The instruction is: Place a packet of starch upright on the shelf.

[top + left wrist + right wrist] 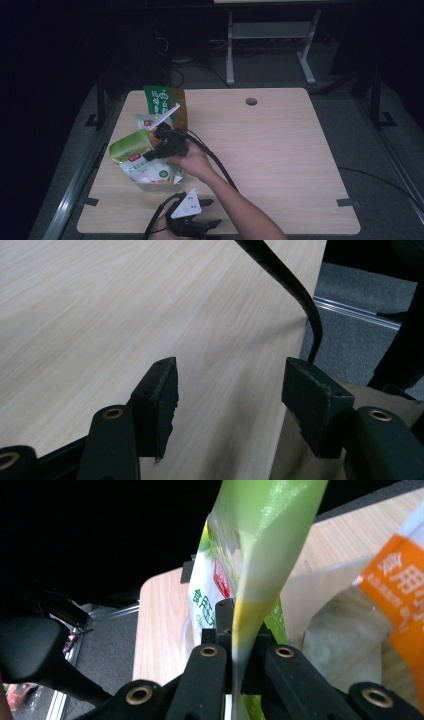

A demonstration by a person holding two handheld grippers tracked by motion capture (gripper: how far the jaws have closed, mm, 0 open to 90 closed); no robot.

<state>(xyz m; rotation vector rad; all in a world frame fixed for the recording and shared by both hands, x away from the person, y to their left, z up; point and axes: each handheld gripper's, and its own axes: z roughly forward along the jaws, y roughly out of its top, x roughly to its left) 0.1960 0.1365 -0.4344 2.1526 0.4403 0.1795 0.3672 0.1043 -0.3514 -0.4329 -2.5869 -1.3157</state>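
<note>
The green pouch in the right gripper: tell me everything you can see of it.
The green pouch is a glossy, light-green plastic bag with a white lower face, printed characters and a small red label. It sits tilted at the table's left side, among other packets. The right gripper is shut on its flat sealed edge.

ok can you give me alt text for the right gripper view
The right gripper is shut on the edge of a light green food pouch, seen edge-on and rising between its black fingers. To the right sits an orange-and-white packet over a pale bag, with the wooden table behind.
</note>
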